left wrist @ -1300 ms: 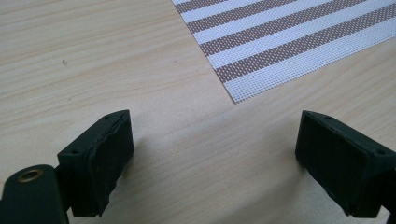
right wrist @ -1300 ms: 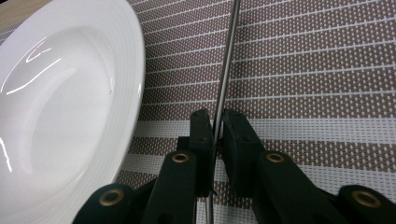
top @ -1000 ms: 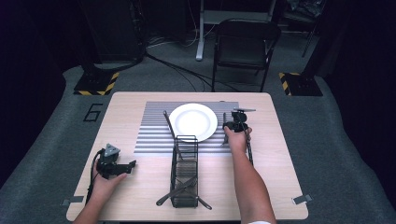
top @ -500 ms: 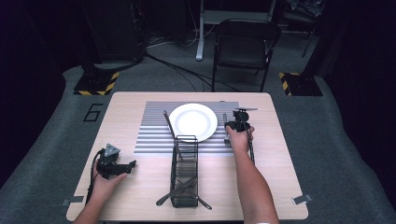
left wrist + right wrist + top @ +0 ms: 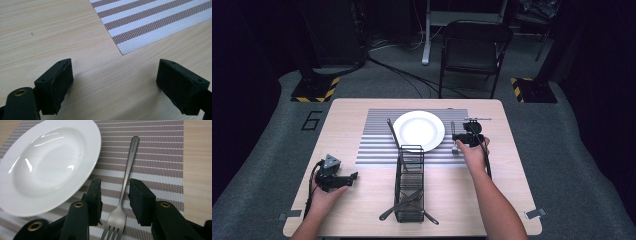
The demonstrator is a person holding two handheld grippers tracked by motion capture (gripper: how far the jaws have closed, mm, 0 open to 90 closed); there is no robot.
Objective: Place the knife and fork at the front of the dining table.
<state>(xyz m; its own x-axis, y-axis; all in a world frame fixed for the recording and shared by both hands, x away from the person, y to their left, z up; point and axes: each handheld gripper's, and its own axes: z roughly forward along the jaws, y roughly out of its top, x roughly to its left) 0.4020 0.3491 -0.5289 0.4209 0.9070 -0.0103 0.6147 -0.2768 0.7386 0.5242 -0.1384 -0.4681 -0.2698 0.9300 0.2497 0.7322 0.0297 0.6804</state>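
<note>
A steel fork (image 5: 125,180) lies on the striped placemat (image 5: 160,157) just right of the white plate (image 5: 47,160), tines toward the camera. My right gripper (image 5: 115,195) straddles the fork's neck with its jaws apart, a gap showing at the left jaw. In the high view the right gripper (image 5: 463,138) sits over the fork (image 5: 453,131) beside the plate (image 5: 418,130). My left gripper (image 5: 348,178) rests on the bare wooden table at the front left. Its jaws stand wide open with nothing between them (image 5: 117,87), near a corner of the placemat (image 5: 150,22).
A black wire cutlery caddy (image 5: 410,170) stands at the table's front middle, with utensils (image 5: 402,205) sticking out of its base. A knife (image 5: 392,131) lies left of the plate. A folding chair (image 5: 474,47) stands beyond the table's far edge.
</note>
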